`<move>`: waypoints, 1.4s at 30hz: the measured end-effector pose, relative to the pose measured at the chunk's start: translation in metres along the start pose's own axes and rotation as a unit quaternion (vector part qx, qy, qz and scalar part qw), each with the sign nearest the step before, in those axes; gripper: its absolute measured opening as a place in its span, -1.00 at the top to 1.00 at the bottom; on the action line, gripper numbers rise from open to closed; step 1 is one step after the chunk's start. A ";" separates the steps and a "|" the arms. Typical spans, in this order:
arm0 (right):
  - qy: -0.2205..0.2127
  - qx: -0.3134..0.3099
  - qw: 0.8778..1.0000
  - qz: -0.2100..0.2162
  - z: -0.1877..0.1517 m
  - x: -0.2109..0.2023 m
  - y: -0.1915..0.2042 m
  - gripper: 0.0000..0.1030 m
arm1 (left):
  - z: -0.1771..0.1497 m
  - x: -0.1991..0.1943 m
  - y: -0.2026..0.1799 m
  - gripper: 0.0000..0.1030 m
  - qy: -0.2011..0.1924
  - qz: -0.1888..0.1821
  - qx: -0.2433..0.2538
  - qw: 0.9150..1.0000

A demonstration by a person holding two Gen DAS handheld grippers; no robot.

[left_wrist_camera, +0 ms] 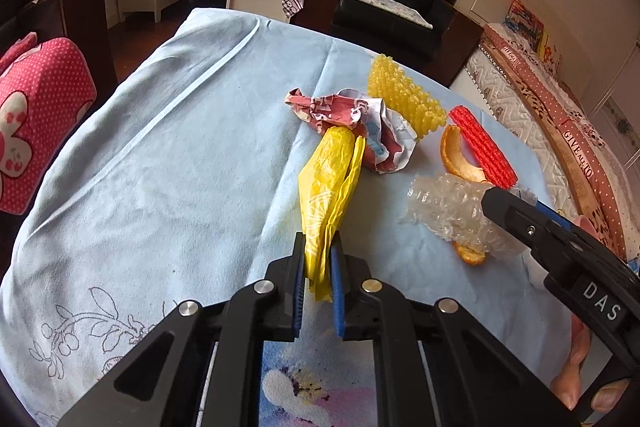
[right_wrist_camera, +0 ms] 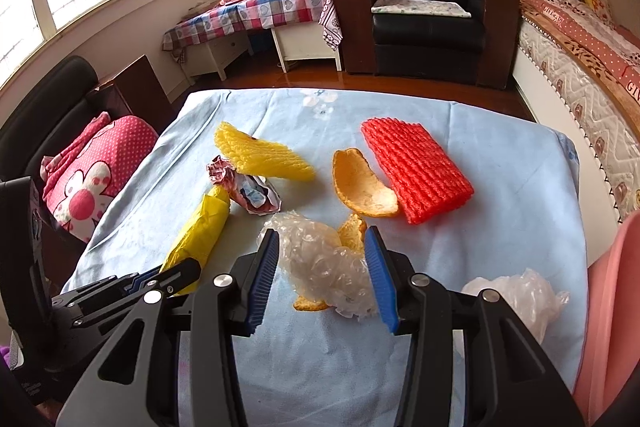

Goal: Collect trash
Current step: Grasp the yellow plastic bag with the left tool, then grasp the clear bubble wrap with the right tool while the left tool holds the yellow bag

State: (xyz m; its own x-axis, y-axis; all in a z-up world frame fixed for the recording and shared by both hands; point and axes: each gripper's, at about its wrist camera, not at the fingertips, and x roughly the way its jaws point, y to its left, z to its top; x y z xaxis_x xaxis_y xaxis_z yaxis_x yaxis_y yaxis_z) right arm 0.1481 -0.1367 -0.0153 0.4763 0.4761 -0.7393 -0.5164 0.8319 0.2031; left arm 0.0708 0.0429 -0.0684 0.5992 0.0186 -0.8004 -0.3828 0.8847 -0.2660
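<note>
Early stage, nearly all trash is on the table covered with a light blue cloth [right_wrist_camera: 520, 187]; no bin or collection bag visible in either view, so where it goes cannot be told.

Left to right in the right wrist view:
- Crumpled yellow plastic bag [left_wrist_camera: 330, 183], left of the pile, lying lengthwise. Left gripper [left_wrist_camera: 318, 259] has its jaws nearly closed with the near end of the bag pinched between the blue pads. Far end rests on the cloth, touching the wrapper. Grasped but not lifted clear, by the look of it.
- Crumpled red-and-white paper wrapper [right_wrist_camera: 244, 187], just beyond the bag's far end. Untouched.
- Yellow foam fruit net [right_wrist_camera: 264, 157], partly over the wrapper. Untouched.
- Wad of clear bubble wrap [right_wrist_camera: 320, 259], centre-near. Right gripper [right_wrist_camera: 322, 263] is about half open, jaws straddling the wad; pads look at or close to its sides, but a firm squeeze cannot be confirmed. Wad sits on the cloth.
- Small orange peel pieces [right_wrist_camera: 352, 231] poke out from under the bubble wrap.
- Large curved orange peel [right_wrist_camera: 360, 187], touching the red net. Untouched.
- Flat red foam fruit net [right_wrist_camera: 416, 171], right of centre. Untouched.
- Clear crumpled plastic [right_wrist_camera: 516, 291] at the near right edge, function unclear.

Judgement: one item gripped, one being approached, five-plus left to collect.
</note>
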 end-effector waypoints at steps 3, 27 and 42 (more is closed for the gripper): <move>0.005 -0.001 1.000 0.000 0.000 0.003 0.001 0.12 | -0.001 0.000 0.001 0.80 0.000 -0.003 -0.002 1.000; 0.002 -0.017 1.000 -0.017 -0.005 0.004 0.011 0.34 | -0.001 0.000 0.001 0.80 -0.001 -0.003 -0.004 1.000; 0.000 -0.015 1.000 -0.018 -0.005 0.003 0.009 0.38 | -0.001 -0.001 0.000 0.80 -0.001 -0.001 -0.003 1.000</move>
State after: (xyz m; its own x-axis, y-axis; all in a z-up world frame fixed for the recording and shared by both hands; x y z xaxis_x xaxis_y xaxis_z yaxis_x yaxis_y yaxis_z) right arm 0.1416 -0.1292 -0.0184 0.4944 0.4465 -0.7458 -0.5197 0.8396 0.1581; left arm 0.0698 0.0421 -0.0682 0.6016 0.0180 -0.7986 -0.3866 0.8815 -0.2713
